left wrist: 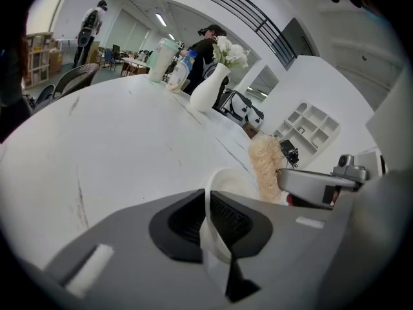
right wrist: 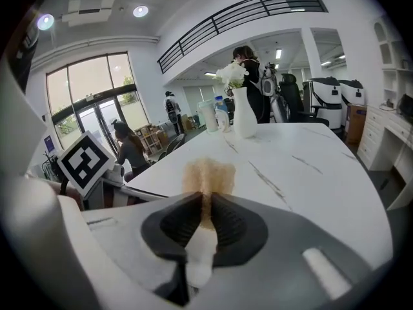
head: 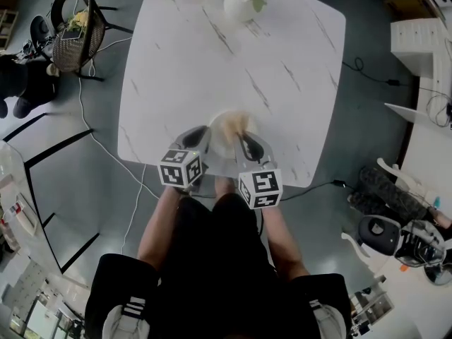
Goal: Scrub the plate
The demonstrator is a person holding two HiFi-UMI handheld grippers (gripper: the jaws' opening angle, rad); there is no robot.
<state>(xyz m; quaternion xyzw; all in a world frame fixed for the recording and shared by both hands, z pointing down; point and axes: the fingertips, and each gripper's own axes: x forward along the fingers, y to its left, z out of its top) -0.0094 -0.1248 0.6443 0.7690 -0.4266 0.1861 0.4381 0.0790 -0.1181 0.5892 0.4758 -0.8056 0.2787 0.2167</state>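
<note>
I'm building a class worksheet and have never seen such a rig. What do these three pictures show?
No robot: a person holds a two-jaw gripper in each hand. One picture comes from a camera on the person's head, looking down; the other two from cameras riding on each gripper. The left gripper is clamped on the rim of a white plate. The right gripper grips the white handle of a brush with tan bristles. Below is a white marble table, with a vase of flowers at its far end.
</note>
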